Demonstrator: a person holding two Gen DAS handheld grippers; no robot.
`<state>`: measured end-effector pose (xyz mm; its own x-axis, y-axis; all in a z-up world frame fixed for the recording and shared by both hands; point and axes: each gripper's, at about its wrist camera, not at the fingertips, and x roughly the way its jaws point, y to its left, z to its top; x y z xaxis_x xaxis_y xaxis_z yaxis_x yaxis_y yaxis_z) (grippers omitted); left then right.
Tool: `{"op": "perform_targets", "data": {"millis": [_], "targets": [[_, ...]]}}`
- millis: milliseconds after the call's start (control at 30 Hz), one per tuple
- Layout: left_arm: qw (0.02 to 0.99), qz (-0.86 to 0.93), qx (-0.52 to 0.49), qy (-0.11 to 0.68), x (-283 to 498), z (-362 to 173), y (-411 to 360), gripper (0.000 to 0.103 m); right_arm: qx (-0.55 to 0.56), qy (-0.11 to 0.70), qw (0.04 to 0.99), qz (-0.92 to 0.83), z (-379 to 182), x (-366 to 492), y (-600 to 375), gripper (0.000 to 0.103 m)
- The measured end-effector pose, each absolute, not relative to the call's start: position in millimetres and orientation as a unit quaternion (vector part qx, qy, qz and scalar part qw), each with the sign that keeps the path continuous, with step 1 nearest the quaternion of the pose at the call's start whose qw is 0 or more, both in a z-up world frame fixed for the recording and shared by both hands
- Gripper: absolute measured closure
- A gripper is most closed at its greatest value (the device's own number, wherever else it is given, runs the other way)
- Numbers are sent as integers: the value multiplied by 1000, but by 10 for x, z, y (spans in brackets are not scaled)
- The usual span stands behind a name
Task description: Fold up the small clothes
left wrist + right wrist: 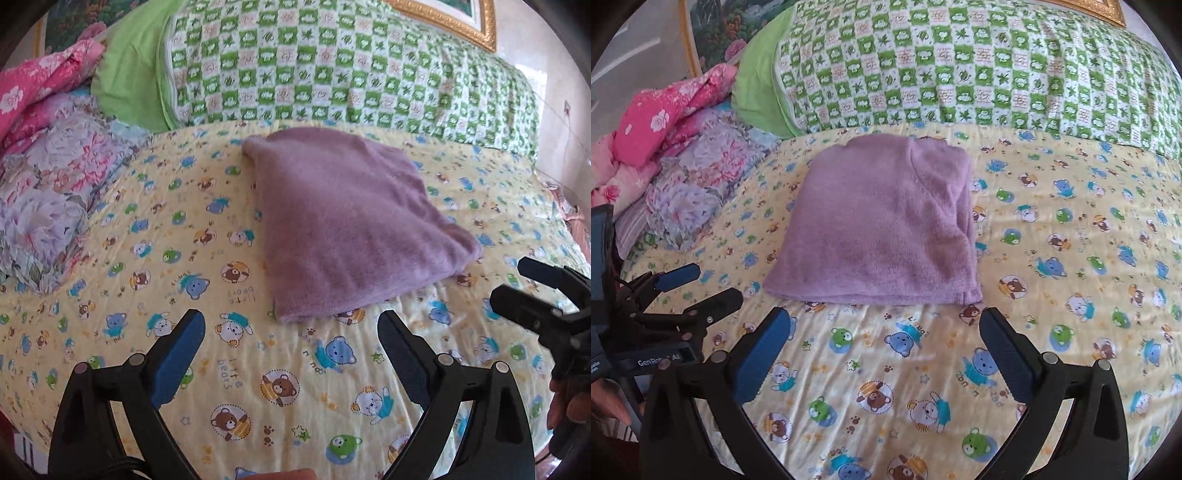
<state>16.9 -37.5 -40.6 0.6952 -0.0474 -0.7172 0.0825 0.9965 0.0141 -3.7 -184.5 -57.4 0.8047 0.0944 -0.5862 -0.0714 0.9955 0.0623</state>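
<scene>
Purple garment (pixel 882 221) folded; sheet (pixel 236 369) reads "little bears".

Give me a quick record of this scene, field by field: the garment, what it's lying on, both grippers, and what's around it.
garment: purple top, folded into a compact rectangle, lying flat
surface: yellow bear-print sheet
left gripper: open, empty, short of the garment's near edge
right gripper: open, empty, short of the garment's near edge
behind: green checked quilt
left side: floral bedding, bunched
fold status: looks finished
</scene>
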Motion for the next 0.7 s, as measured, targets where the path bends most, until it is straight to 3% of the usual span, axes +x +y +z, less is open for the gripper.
{"op": "perform_targets", "data": {"millis": [700], "targets": [[921, -21, 12, 388, 278, -501, -412, 8, 10, 306, 950, 59, -751, 153, -1848, 1]]}}
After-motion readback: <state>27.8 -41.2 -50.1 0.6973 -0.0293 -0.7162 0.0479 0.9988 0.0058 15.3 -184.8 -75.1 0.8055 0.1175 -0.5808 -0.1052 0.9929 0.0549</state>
